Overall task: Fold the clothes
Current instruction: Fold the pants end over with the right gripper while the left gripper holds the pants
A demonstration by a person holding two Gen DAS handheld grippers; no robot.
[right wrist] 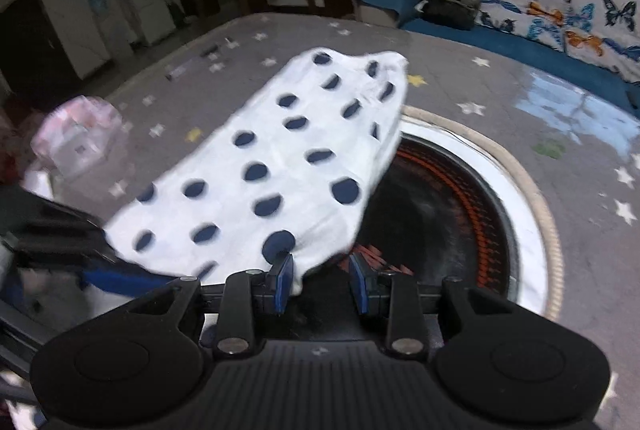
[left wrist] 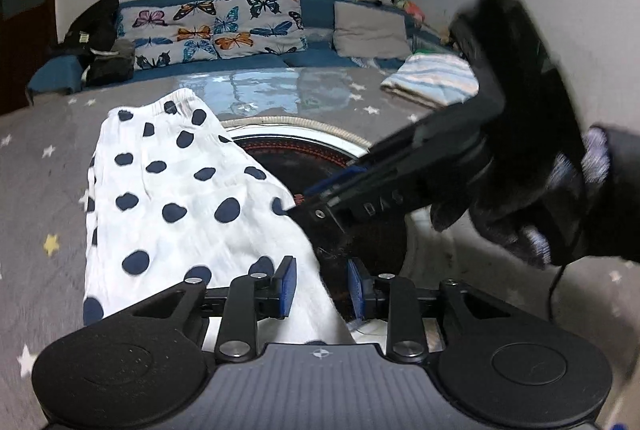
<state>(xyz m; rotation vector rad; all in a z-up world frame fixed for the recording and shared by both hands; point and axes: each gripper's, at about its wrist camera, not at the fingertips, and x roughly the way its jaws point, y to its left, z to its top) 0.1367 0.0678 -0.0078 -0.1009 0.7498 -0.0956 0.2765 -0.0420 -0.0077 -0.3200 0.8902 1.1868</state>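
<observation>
A: Where's the polka-dot garment (left wrist: pixel 188 198)?

B: Spread on the star-print surface (left wrist: pixel 44 190), its near edge draped partly over the round black-and-white inset (left wrist: pixel 336 142).

A: And the grippers?

B: Left gripper (left wrist: pixel 320 288): jaws spread, cloth lying between the pads, nothing pinched. Right gripper (right wrist: pixel 320 280): jaws spread too, the left pad touching the hem.

A: How will it handle?

B: Thin, light and floppy, I'd judge; it'll sag and slide on that glossy cover. Best to pinch the near corners at the hem, one per gripper.
</observation>
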